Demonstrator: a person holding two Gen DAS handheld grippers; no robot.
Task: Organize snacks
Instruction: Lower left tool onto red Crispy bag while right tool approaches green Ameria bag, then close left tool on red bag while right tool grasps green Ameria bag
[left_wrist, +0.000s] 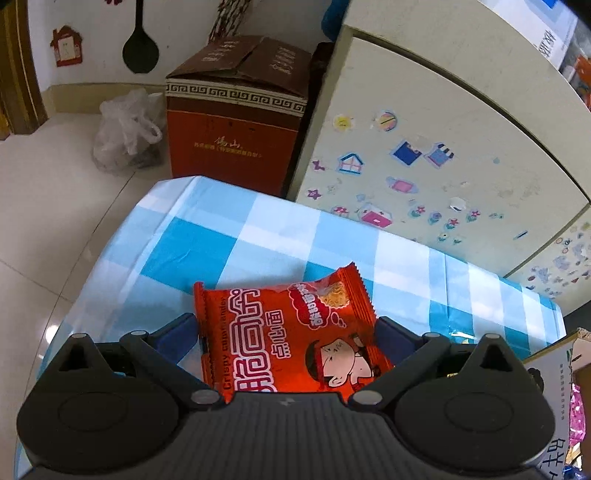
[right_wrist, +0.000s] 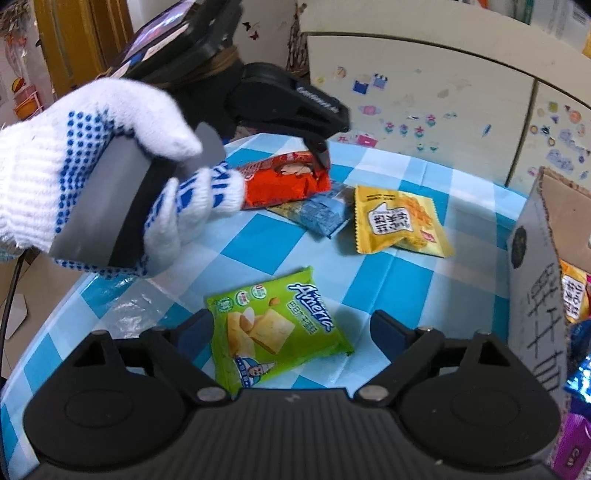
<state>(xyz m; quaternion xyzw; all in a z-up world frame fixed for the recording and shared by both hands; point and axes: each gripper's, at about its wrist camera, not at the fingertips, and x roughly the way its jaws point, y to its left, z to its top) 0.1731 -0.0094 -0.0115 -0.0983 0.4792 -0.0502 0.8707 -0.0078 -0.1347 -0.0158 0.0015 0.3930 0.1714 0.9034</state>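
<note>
My left gripper (left_wrist: 286, 328) is shut on a red crispy-noodle packet (left_wrist: 291, 332), its blue pads pressed against both sides; the packet is held a little above the blue checked tablecloth (left_wrist: 229, 243). In the right wrist view the same packet (right_wrist: 284, 181) hangs in the left gripper's (right_wrist: 319, 157) black jaws, held by a gloved hand. My right gripper (right_wrist: 291, 328) is open over a green wafer packet (right_wrist: 273, 332) lying on the cloth; its left pad touches the packet's edge. A yellow packet (right_wrist: 399, 225) and a blue packet (right_wrist: 325, 214) lie further back.
A cardboard box (right_wrist: 535, 280) with snacks inside stands at the table's right; its corner also shows in the left wrist view (left_wrist: 554, 369). A stickered cabinet (left_wrist: 424, 147) stands behind the table. A red carton (left_wrist: 236, 110) and a plastic bag (left_wrist: 125, 133) sit on the floor.
</note>
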